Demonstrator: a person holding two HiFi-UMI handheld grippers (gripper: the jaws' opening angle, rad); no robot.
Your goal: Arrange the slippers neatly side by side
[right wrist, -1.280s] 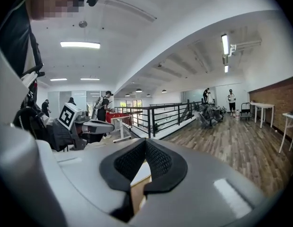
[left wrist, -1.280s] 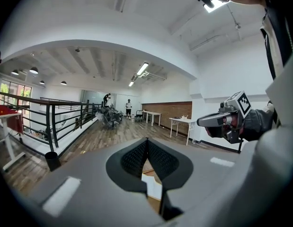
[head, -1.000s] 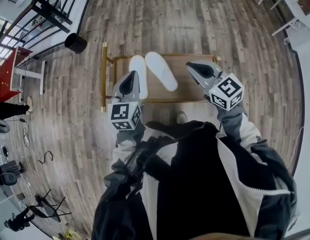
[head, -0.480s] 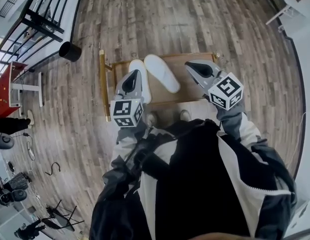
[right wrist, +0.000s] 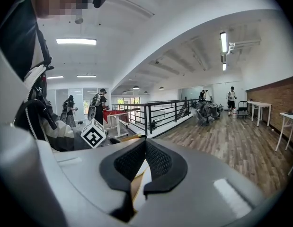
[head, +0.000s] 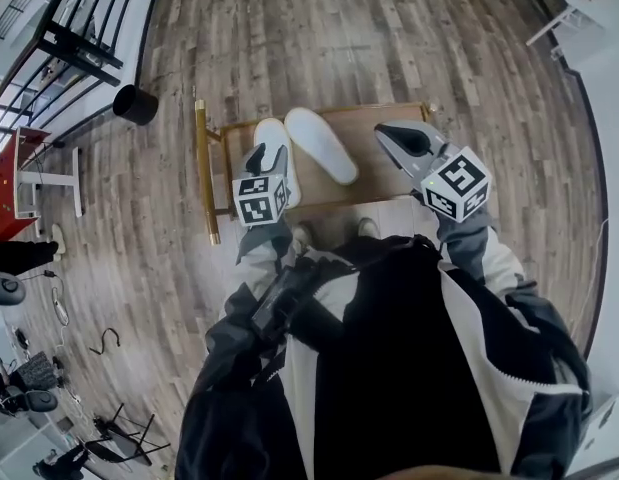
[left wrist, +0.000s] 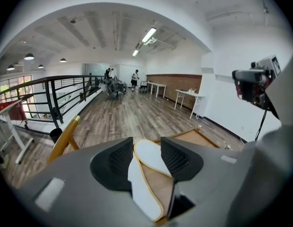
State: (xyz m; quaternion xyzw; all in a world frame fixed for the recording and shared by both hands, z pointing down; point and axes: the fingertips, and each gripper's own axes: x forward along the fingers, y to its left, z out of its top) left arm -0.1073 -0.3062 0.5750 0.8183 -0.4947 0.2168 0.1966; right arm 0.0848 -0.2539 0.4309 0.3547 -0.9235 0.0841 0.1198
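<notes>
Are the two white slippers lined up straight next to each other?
No, the right slipper slants away from the left slipper, so they make a V shape on the wooden table.

There are two flat white slippers with tan edging (head: 321, 145) (one pair), one low wooden platform with a brass-coloured rail (head: 381, 164), and one round black bin (head: 135, 105).

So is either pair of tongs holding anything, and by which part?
Nothing is held: left tongs have just been opening over the slippers, not gripping them; right tongs shut, empty.
</notes>
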